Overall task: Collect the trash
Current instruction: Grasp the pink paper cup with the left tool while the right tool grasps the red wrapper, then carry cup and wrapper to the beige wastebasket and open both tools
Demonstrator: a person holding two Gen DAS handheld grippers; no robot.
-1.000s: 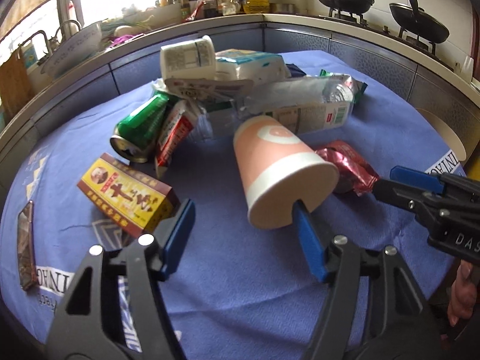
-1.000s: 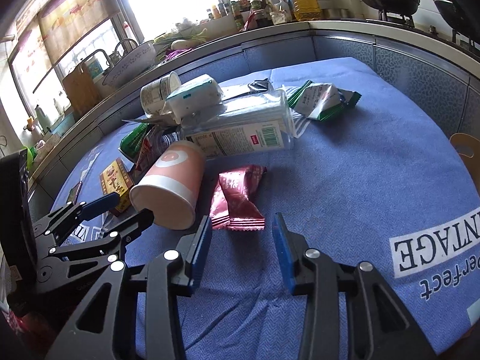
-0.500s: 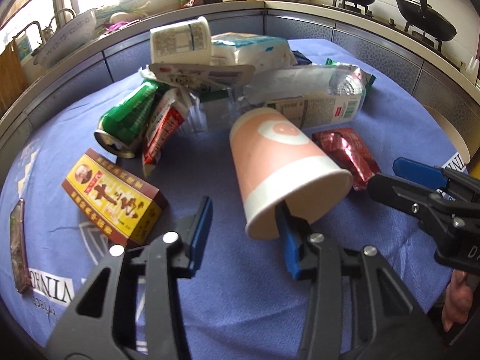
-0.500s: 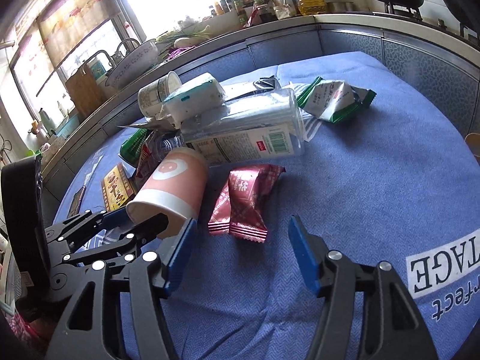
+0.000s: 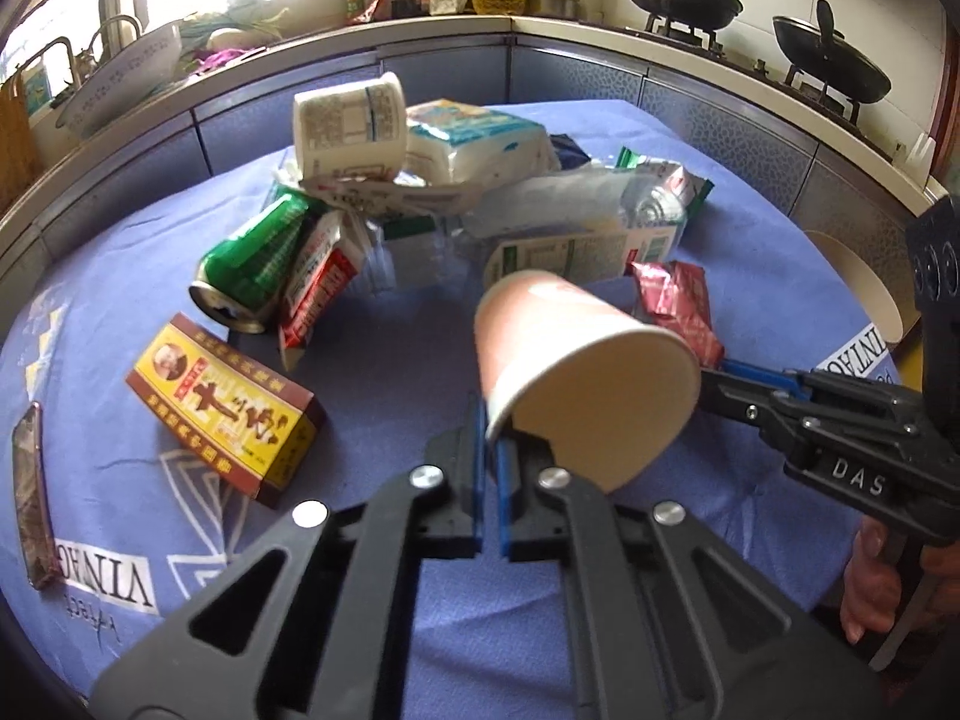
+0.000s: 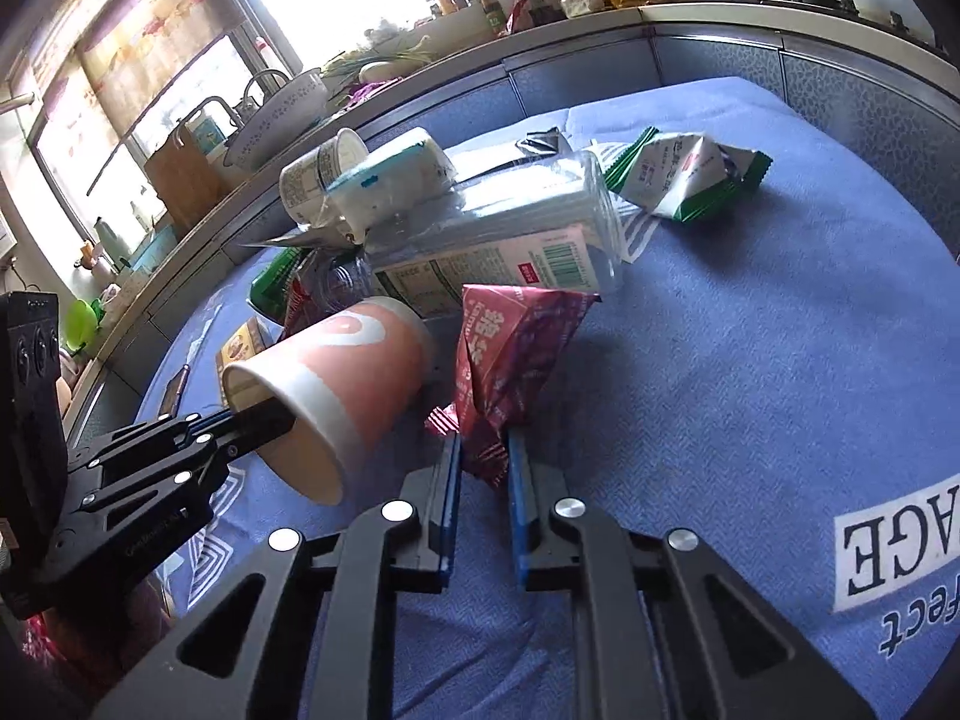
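**Two Grabs Made, Time to Lift**

Closest to the left tongs (image 5: 489, 450): a pink paper cup (image 5: 576, 354), pinched by its rim, one blue pad outside the wall and one inside. Tipped on its side, open mouth facing back toward the tongs. Closest to the right tongs (image 6: 485, 468): a red snack wrapper (image 6: 510, 354), squeezed at its near crimped end, far end sticking up and away. Cup and wrapper side by side, cup to the left of the right tongs, close but maybe not touching.

Probably the grab step, just done for both. Next move, most likely: lift both up off the blue tablecloth (image 6: 780, 330) and carry them to a bin. No bin seen in either view, so hard to say which way to go. Gentle squeeze needed on the cup, since a thin paper rim may bend or slip out. Thin hold on the wrapper too, so a slow lift looks safest.

A bit farther, left of the left tongs: a yellow and brown box (image 5: 222, 408). Beyond that, a green can (image 5: 258, 264) on its side. Straight ahead past the cup: a pile with a clear plastic bottle (image 6: 498, 240), a white tub (image 5: 348, 126) and a tissue pack (image 5: 480, 138). Far right of the pile: a green and white snack bag (image 6: 684, 174). Lots of trash left to pick up.
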